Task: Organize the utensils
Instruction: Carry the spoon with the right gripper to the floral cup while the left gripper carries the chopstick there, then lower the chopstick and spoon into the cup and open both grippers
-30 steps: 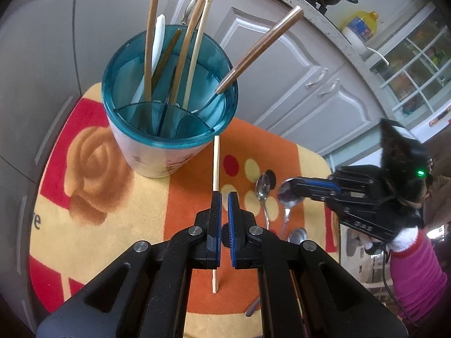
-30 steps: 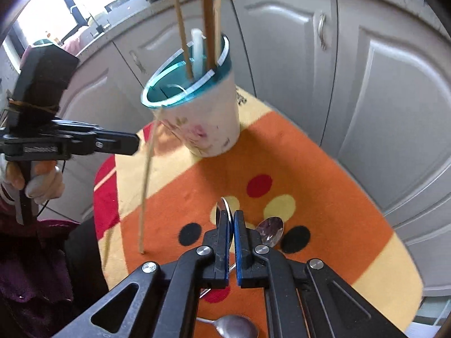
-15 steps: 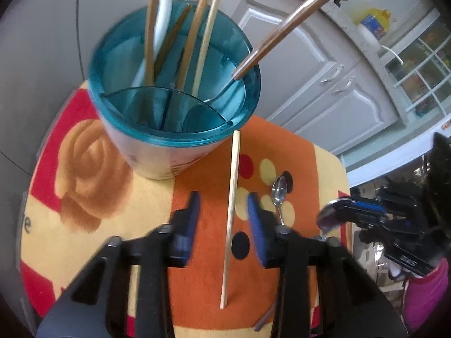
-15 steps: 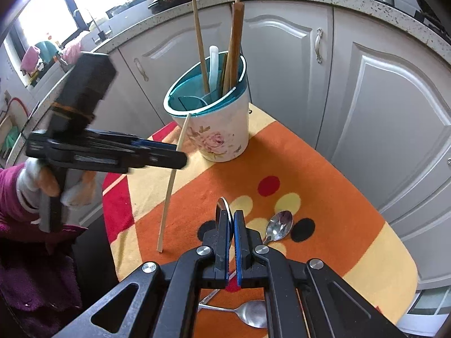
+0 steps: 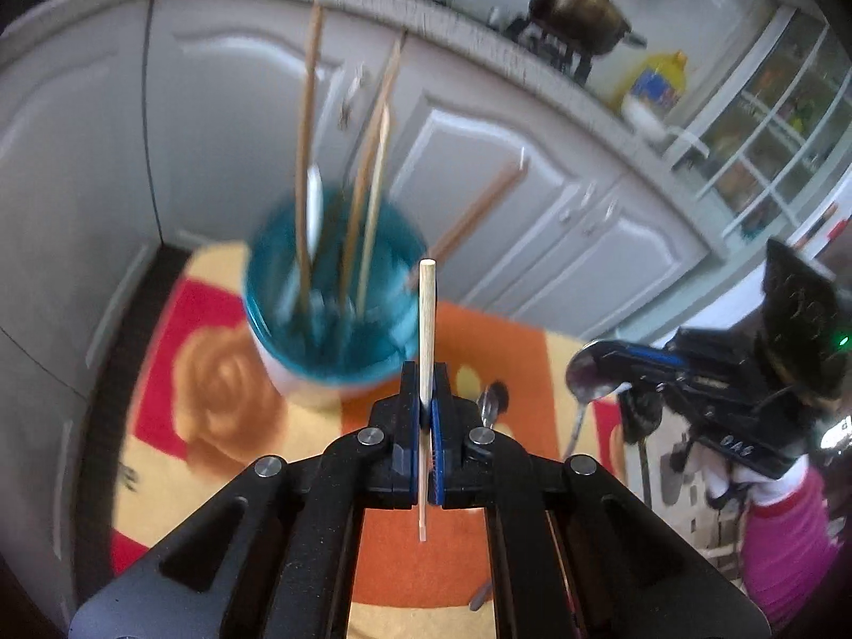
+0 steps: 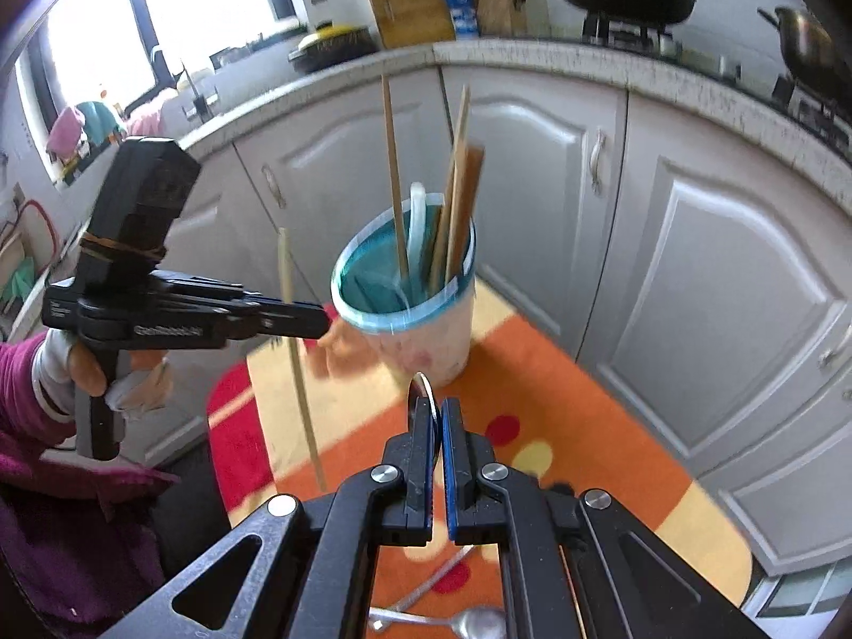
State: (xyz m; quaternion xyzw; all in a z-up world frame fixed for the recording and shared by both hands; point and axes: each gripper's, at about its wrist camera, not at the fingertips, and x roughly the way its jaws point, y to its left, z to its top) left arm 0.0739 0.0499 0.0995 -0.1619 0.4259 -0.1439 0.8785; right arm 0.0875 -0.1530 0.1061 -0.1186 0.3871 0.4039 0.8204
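The left gripper (image 5: 427,415), closed a second ago and spread wide around the chopstick (image 5: 426,319) half a second ago, now clamps it mid-length. The chopstick, earlier propped from the mat (image 5: 213,388) against the utensil holder (image 5: 333,319), now hangs upright clear of both. The right gripper (image 6: 437,428), gripping its spoon (image 6: 426,391) throughout, now sits higher, and the holder appears lower in both wrist views.

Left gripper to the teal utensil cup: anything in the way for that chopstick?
Nothing. In the right wrist view the left gripper holds the chopstick upright beside the cup; only open air lies between.
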